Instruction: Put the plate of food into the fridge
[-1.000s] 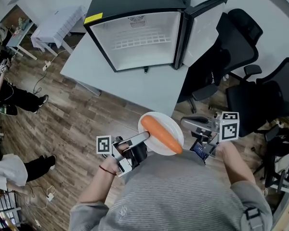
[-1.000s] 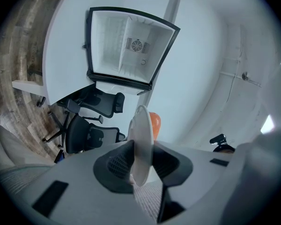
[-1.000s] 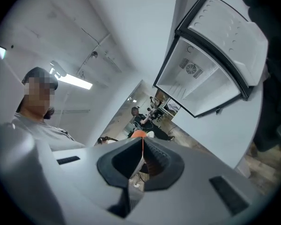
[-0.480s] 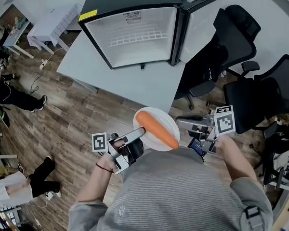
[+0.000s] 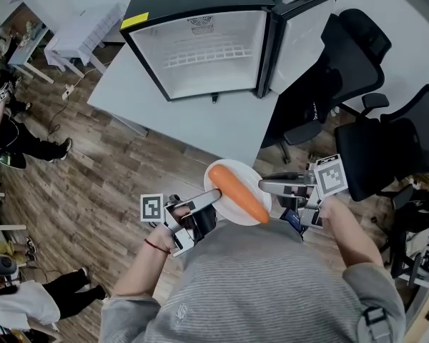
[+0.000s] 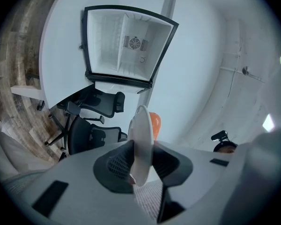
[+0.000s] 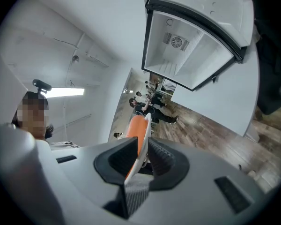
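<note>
The white plate [image 5: 252,179] is in the air close before the person's chest, over the wooden floor [image 5: 107,184] and near the corner of the white table [image 5: 200,123]; it is well apart from the fridge [image 5: 207,45]. A long orange piece of food [image 5: 237,194] lies across the plate.

The left gripper [image 5: 204,201] is clenched on the plate's left rim; in the left gripper view the rim stands edge-on between the two dark pads, and both pads press on it. The right gripper [image 5: 269,186] is at the plate's right rim; its jaws are opening, and the right gripper view shows the thin rim and the orange food between them, with a small gap on one side, so the pads do not squeeze it.

The fridge stands on the table with its door [image 5: 300,38] swung open to the right; a wire shelf shows inside. Two black office chairs [image 5: 322,77] [image 5: 393,145] stand at the right of the table; some persons [image 5: 21,145] are at the far left on the floor.
</note>
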`<state>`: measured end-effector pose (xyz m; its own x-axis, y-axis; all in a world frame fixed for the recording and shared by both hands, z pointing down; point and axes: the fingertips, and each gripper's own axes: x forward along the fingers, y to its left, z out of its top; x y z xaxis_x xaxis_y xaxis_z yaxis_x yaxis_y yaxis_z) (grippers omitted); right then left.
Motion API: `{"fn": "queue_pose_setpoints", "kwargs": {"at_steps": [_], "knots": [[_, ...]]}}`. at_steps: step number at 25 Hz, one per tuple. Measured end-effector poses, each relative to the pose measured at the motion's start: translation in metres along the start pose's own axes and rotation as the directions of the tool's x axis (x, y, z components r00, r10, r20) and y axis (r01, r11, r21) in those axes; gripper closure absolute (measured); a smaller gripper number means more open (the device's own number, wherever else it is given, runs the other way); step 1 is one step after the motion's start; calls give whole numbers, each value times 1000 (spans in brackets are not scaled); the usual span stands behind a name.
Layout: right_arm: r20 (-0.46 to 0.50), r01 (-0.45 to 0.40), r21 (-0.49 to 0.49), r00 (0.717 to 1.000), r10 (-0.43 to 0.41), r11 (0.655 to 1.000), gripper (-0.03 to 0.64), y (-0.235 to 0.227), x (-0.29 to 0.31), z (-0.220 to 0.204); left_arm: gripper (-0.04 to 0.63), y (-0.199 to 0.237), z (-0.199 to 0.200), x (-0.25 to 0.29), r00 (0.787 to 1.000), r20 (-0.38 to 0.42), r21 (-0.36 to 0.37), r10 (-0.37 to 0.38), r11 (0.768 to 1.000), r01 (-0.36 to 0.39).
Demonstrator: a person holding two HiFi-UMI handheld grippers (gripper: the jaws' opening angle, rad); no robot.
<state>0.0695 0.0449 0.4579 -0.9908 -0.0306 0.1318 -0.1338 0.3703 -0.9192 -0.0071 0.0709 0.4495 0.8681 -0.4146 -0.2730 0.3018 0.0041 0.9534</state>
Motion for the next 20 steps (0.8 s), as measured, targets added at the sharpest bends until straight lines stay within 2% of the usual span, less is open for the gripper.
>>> {"fn": "queue_pose_setpoints", "kwargs": {"at_steps": [6, 11, 20], "knots": [[-29, -4, 17, 1000, 5, 1000, 566, -4, 0, -1, 489, 2, 0, 4, 1000, -13, 40, 16, 999, -15], [-7, -48, 71, 999, 49, 996, 574, 2, -2, 3, 489, 2, 3, 15, 1000, -19, 64, 14, 998, -13], [25, -34, 83, 999, 32, 996, 580, -9, -11, 22, 489, 6, 20, 31, 999, -34, 76, 14, 997, -11]]}}
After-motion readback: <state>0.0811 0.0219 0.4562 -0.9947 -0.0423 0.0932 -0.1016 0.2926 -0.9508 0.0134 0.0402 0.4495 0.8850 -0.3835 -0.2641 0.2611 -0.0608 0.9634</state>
